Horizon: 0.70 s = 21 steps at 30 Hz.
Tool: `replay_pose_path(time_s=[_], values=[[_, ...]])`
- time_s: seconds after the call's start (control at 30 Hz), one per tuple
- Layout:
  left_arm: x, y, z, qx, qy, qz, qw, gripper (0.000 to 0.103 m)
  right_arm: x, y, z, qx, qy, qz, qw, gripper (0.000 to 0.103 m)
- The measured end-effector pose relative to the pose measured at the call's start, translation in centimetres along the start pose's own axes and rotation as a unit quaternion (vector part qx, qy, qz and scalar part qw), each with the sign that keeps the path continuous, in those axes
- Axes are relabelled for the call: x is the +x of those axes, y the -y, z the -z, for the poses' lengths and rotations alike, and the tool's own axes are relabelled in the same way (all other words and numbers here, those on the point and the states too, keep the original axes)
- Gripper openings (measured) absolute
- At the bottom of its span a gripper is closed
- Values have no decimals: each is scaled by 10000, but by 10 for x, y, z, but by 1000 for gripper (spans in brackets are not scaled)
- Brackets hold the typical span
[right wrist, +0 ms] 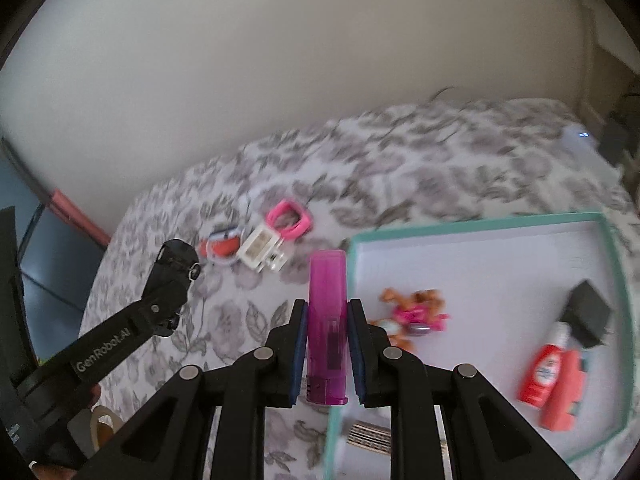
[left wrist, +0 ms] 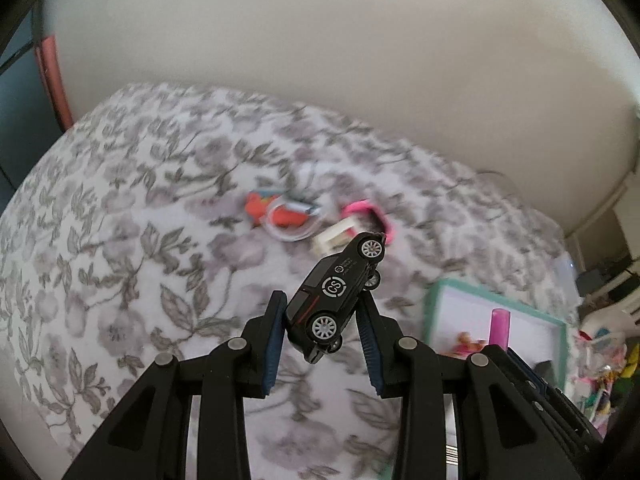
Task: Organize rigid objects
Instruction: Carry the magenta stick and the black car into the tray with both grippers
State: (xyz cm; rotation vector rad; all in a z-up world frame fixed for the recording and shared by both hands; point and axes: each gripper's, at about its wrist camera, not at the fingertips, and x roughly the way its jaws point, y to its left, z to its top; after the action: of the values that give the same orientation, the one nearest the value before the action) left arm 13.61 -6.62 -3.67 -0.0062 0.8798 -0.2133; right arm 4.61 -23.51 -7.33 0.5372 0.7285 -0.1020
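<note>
My left gripper [left wrist: 322,312] is shut on a black toy car [left wrist: 335,295] and holds it tilted above the floral bedspread [left wrist: 120,220]. In the right wrist view the same car [right wrist: 176,268] and left gripper show at the left. My right gripper [right wrist: 327,312] is shut on a translucent purple lighter [right wrist: 327,320], held upright over the left rim of a white box with a teal rim [right wrist: 472,222]. The lighter also shows in the left wrist view [left wrist: 500,326], above the box [left wrist: 432,300].
On the bedspread lie a pink square ring [right wrist: 289,219], a white block [right wrist: 258,249] and an orange-and-white toy [right wrist: 222,246]. In the box are a pink-orange figure [right wrist: 416,312], a black adapter [right wrist: 588,314] and red containers [right wrist: 554,376]. A wall stands behind the bed.
</note>
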Motion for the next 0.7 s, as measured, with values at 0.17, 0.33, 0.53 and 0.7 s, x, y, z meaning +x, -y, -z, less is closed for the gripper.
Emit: replay_pose_path(time_s=[0.17, 0.33, 0.53, 0.7], values=[[-24, 35, 3, 203, 92, 322, 9992, 37, -38, 33, -2, 319, 313, 206, 9988, 21], [-34, 76, 16, 581, 127, 435, 9973, 37, -68, 72, 1, 672, 546, 599, 9944, 21], [-32, 119, 36, 967, -36, 569, 9937, 37, -86, 110, 8, 907, 606, 1117, 9877, 21], [-23, 154, 50, 1218, -246, 620, 9903, 37, -79, 131, 9, 1062, 410, 1335, 9845, 21]])
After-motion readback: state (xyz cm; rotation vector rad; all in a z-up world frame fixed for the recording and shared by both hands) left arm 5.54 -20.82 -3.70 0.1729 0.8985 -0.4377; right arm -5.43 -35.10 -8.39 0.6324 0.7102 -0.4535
